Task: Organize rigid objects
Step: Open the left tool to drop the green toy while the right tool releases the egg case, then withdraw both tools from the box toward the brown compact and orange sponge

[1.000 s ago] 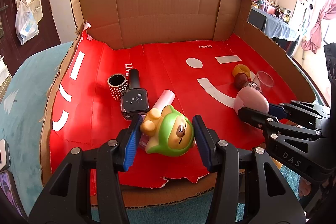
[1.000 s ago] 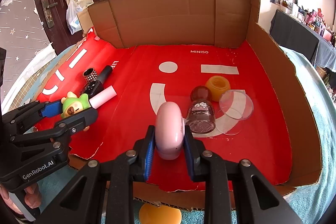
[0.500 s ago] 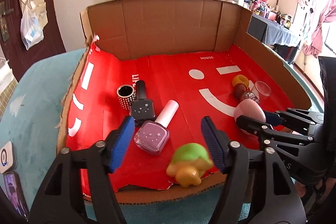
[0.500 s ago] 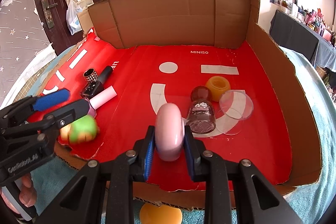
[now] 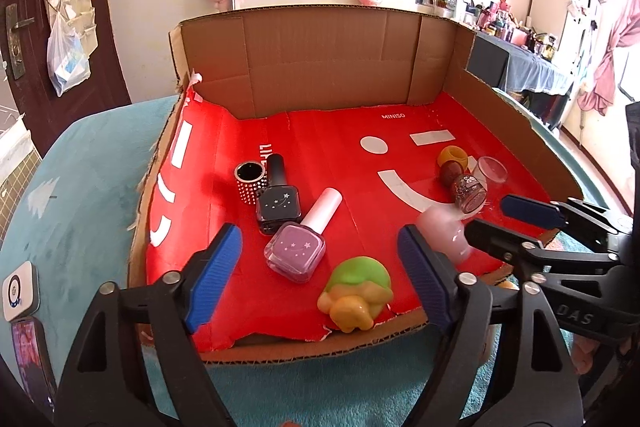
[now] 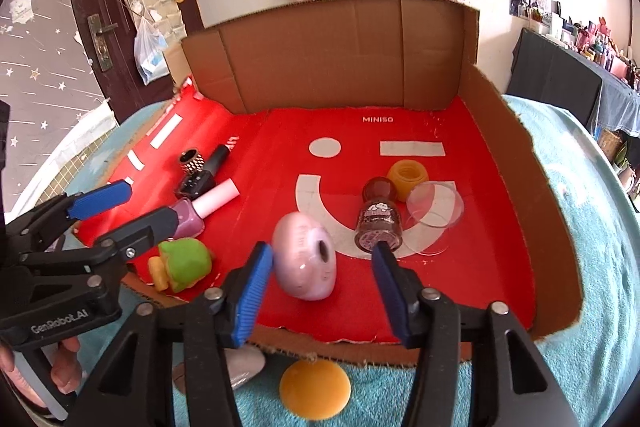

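Left wrist view first: the left hand-held gripper (image 5: 320, 267) is released and its jaws are opening, nothing pinched; the green toy figure (image 5: 357, 293) lies tipped over at about 6 o'clock on the red tray floor, right by the torn front edge of the cardboard tray (image 5: 280, 347); the purple nail polish (image 5: 298, 249) sits just beside it toward 11 o'clock, the black nail polish (image 5: 278, 205) and the studded ring (image 5: 251, 183) further along at 10; the right hand-held gripper (image 5: 488, 223) pokes in from 3 o'clock with the pink egg-shaped case (image 5: 442, 235) blurry next to it.

Right wrist view: that gripper (image 6: 320, 283) is also letting go, jaws opening; the pink case (image 6: 305, 255) stands between the pads, seemingly free of the right one though I can't tell whether the left pad still brushes it; the glitter polish bottle (image 6: 378, 225) is just past it at 1 o'clock, with the orange cap (image 6: 407, 175) and clear lid (image 6: 436, 205) behind.

Handling guess: the toy looks like light, rubbery vinyl, so squeeze across the fat head, not the little feet; the pink case looks hard, smooth and rounded, so probably slippery; grab across its flat sides low down or it'll squirt out. The glass bottles could chip if knocked.
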A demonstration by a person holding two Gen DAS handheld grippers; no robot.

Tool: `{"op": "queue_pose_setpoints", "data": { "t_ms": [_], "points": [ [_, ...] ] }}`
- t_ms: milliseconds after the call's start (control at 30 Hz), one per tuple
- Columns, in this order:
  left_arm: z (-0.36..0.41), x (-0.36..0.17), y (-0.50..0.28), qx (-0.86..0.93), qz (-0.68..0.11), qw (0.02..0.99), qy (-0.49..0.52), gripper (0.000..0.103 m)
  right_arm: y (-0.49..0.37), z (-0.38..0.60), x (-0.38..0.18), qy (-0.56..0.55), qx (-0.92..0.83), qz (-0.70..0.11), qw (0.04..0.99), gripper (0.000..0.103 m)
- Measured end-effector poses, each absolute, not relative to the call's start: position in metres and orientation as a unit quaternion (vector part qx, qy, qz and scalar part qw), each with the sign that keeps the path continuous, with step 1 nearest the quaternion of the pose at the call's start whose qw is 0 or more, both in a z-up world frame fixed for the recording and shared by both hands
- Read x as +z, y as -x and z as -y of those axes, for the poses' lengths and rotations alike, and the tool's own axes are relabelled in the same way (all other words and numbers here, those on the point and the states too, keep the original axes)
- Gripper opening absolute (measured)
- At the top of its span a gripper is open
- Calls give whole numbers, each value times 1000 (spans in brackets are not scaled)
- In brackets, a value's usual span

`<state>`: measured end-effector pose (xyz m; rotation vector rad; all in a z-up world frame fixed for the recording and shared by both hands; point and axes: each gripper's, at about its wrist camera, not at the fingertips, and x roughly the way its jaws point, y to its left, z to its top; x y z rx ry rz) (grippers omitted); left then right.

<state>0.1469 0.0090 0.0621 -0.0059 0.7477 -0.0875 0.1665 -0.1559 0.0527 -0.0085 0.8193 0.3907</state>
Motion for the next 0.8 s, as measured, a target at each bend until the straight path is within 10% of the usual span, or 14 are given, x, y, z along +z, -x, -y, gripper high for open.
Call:
{"op": "queue_pose_setpoints", "data": {
  "t_ms": [800],
  "points": [
    [-18,74,-107,-21,-333,942,25,103,-99,169,84,-7,212,-317,924,103]
  ]
}}
